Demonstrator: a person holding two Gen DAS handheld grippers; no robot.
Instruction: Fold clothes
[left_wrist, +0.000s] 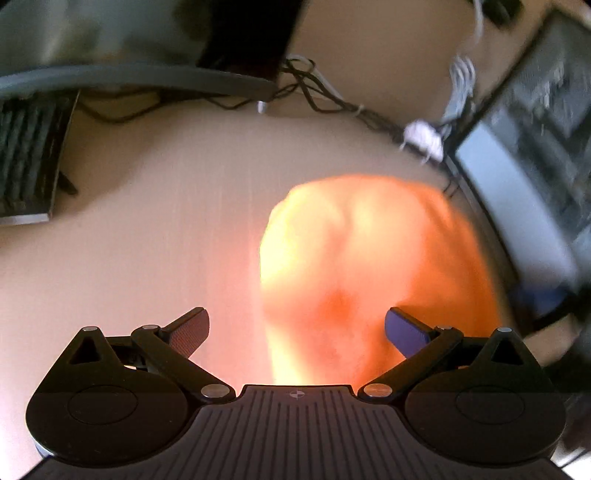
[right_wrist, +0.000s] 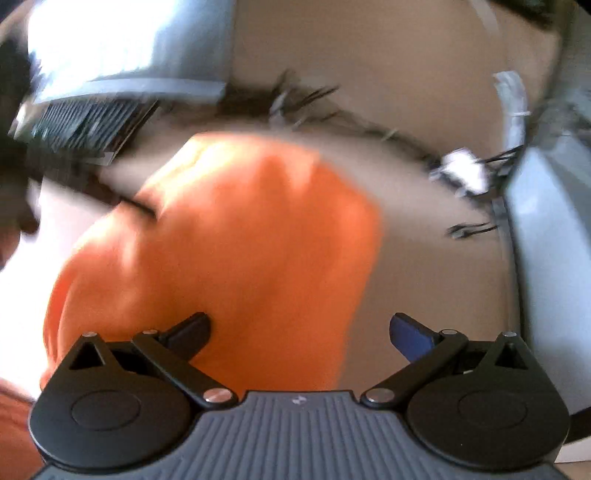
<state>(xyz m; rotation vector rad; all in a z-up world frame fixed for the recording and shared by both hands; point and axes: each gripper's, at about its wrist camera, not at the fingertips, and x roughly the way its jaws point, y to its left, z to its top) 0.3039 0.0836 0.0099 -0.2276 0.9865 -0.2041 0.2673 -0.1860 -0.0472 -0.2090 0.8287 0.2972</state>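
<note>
Crumpled orange fabric garment (left_wrist: 373, 273) heaped on the pale beige worktop (left_wrist: 166, 221), just in front of both tools. Risk, as a judgement: the heap shows no clear edge or corner, so a closing pinch could catch several layers and drag the bundle instead of spreading it; the tangled dark cables (left_wrist: 317, 96) beyond the garment could snag. Left hand-held gripper (left_wrist: 297, 332): jaws spread wide, holding nothing, garment between and ahead of them. Right hand-held gripper (right_wrist: 300, 332): likewise spread wide and empty; contact with the garment cannot be told through blur.
</note>
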